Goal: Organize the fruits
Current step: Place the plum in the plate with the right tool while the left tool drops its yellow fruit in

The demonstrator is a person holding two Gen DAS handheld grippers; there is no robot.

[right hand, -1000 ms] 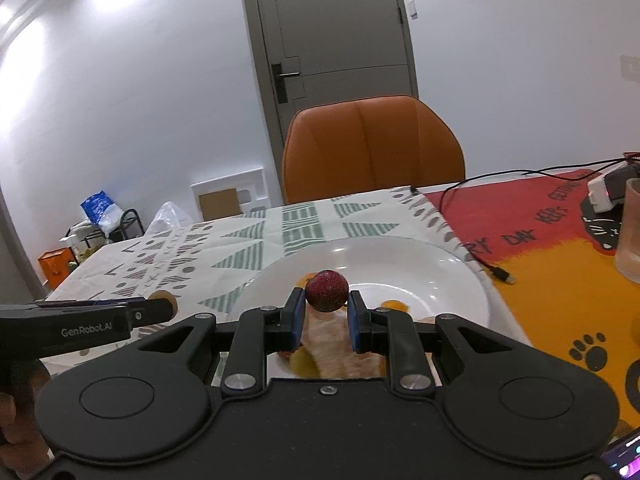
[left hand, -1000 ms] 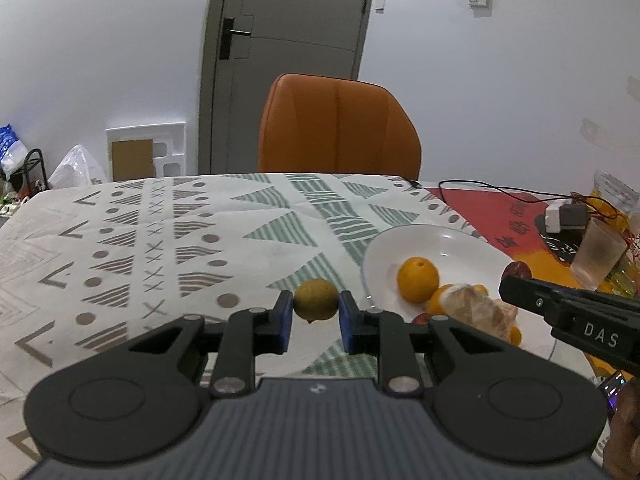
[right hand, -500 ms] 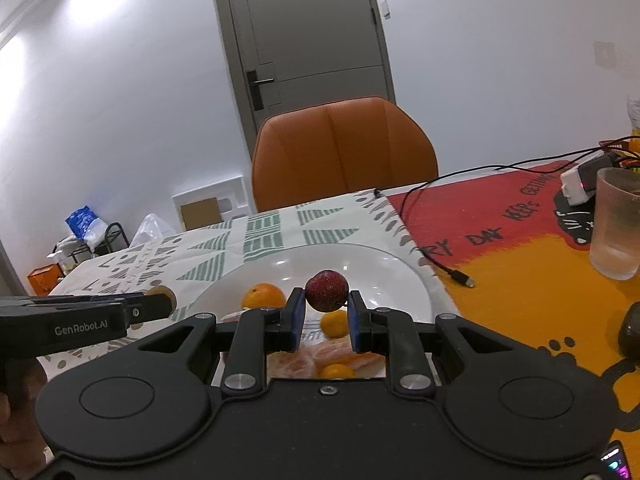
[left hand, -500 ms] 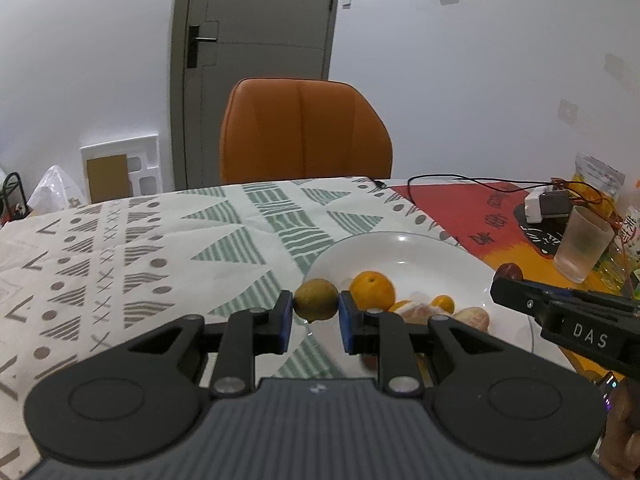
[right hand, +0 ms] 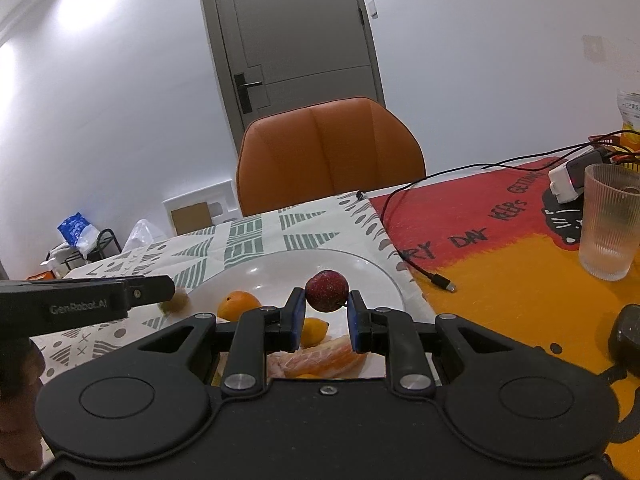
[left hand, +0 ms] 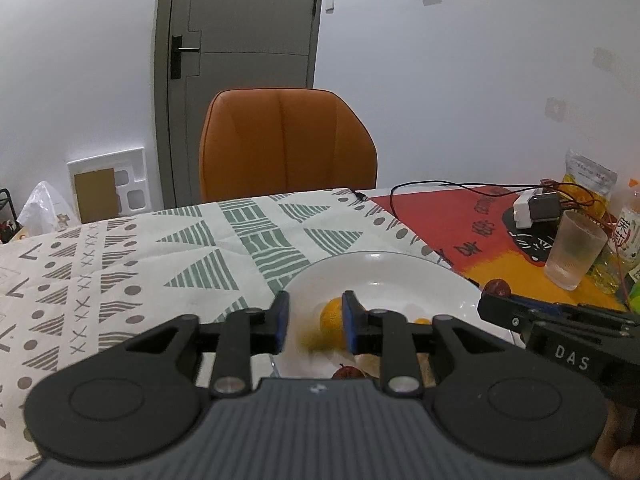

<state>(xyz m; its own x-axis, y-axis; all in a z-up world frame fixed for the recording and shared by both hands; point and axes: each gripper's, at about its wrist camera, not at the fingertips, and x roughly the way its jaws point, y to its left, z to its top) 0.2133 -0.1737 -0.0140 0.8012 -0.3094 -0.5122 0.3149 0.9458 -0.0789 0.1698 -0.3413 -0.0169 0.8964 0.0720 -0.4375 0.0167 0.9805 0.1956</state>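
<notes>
Fruit goes onto the white plate (right hand: 384, 272), where an orange (right hand: 238, 304) and peeled segments (right hand: 320, 358) already lie. The left gripper (left hand: 314, 318) hangs over the plate's near rim, its jaws opening; a blurred yellow-green fruit (left hand: 312, 340) shows just below the blue pads, apparently released. The right gripper (right hand: 326, 314) pinches a dark red fruit (right hand: 326, 290) above the plate, likely for dropping next.

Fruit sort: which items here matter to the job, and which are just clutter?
Job: plate, orange, red fruit, yellow-green fruit, peeled segments.
Clutter: glass, cable, charger, snack bag, chair.
</notes>
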